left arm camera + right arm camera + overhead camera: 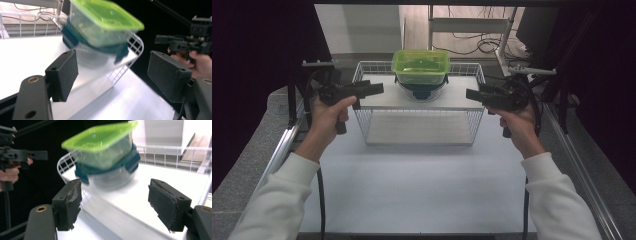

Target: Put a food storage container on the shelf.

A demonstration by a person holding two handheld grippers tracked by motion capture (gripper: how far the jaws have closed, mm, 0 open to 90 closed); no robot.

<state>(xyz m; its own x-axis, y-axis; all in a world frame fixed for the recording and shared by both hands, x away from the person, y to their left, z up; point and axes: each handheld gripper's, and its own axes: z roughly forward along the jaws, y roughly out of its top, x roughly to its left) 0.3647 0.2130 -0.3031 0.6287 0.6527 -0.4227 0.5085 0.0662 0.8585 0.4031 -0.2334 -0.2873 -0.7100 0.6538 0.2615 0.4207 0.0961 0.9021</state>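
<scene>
A clear box with a lime green lid [420, 65] sits stacked on a round clear container with dark teal clips [421, 91]. Both stand at the back of a white shelf on a wire rack [362, 120]. My left gripper [379, 89] hovers at the rack's left end and points right, open, with nothing between its pads. My right gripper [469, 94] hovers at the rack's right end and points left, also open with nothing held. The left gripper view has the stack [105, 22] beyond the open jaws [113, 67], and the right gripper [160, 39] farther off. In the right gripper view the stack [100, 142] stands ahead of the open jaws [115, 197].
The white tabletop [422, 190] stretches from the rack toward the person. Metal rails [279, 155] run along both table sides. Dark curtains flank the scene, and cables [482, 45] lie on the floor behind the rack.
</scene>
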